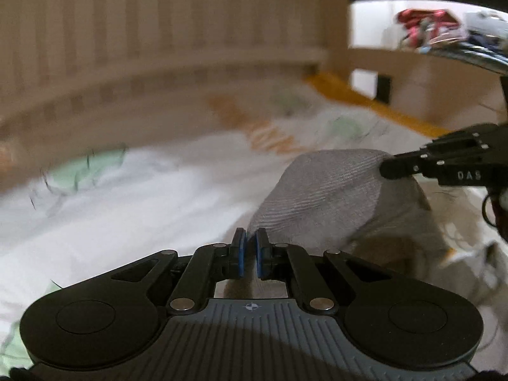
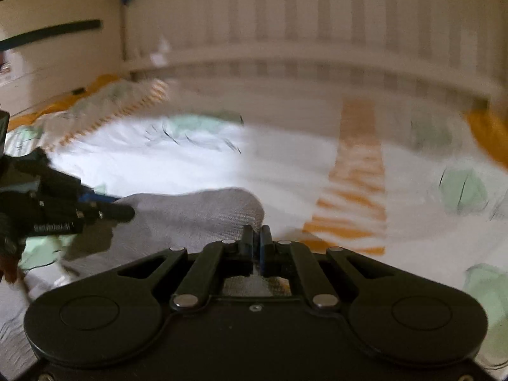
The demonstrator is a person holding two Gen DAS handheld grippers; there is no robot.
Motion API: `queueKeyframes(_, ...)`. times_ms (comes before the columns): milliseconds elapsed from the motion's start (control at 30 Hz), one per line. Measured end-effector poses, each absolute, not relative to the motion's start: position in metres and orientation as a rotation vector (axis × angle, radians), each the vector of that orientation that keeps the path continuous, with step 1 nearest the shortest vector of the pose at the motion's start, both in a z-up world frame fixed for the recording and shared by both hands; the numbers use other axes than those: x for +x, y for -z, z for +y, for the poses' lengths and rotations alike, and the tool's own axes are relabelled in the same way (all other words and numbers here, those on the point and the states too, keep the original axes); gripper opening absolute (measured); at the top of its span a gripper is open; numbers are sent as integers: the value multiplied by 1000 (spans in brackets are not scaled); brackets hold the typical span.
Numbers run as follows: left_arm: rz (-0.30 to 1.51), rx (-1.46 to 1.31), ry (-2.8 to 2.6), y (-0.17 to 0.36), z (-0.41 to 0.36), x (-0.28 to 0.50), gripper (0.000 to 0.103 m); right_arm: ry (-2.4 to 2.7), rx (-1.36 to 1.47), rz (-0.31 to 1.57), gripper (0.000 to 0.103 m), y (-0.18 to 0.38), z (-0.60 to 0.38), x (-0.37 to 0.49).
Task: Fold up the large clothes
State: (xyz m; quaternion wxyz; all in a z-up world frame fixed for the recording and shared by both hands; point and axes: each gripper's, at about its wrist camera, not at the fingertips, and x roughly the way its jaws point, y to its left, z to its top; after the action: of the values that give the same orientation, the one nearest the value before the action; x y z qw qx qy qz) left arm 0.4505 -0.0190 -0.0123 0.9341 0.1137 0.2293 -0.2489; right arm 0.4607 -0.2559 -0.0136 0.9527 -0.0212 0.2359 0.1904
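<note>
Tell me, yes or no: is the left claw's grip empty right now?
No: the left claw is closed on an edge of the grey garment, which rises off the patterned bedsheet.

Ribbed grey cloth garment [image 1: 327, 197] lies on smooth printed cotton-like bedsheet [image 1: 143, 197]; left gripper [image 1: 250, 247] is matt black plastic.

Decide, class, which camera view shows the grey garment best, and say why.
The left wrist view: the grey garment rises as a sharp, ribbed fold stretched between the left tongs and the right tongs. The right wrist view shows it lower, flatter and partly hidden behind its own tongs.
</note>
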Motion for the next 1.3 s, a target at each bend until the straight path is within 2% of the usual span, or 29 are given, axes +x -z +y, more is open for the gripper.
queueKeyframes(167, 364, 301, 598, 4, 2, 369, 7, -440, -137, 359, 9, -4, -261, 381)
queueKeyframes(300, 485, 278, 670, 15, 15, 318, 8, -513, -228, 370, 9, 7, -249, 320)
queueKeyframes(467, 654, 171, 671, 24, 16, 284, 8, -606, -191, 516, 11, 30, -237, 279)
queueKeyframes(533, 715, 116, 647, 28, 11, 281, 10, -604, -153, 539, 18, 31, -238, 275)
queueKeyframes(567, 735, 83, 644, 29, 13, 285, 10, -591, -121, 541, 31, 27, -241, 276)
queueKeyframes(600, 756, 41, 651, 31, 11, 286, 13, -580, -78, 541, 52, 22, -246, 280)
queueKeyframes(633, 766, 9, 650, 33, 9, 289, 22, -559, -20, 536, 59, 16, -251, 284)
queueKeyframes(667, 769, -10, 647, 35, 6, 292, 26, -535, 36, 531, 63, 12, -258, 288)
queueKeyframes(933, 768, -8, 743, 31, -15, 309, 29, -377, 274, 621, 65, 6, -287, 366)
queueKeyframes(1067, 735, 26, 804, 27, -28, 322, 33, -383, 366, 728, 63, 22, -289, 399)
queueKeyframes(1100, 731, 24, 816, 28, -31, 322, 33, -383, 367, 746, 51, 25, -287, 402)
queueKeyframes(1167, 724, 27, 843, 30, -39, 329, 33, -382, 328, 753, 16, 24, -282, 407)
queueKeyframes(1300, 730, 55, 875, 39, -61, 351, 34, -460, 241, 614, 14, -10, -276, 390)
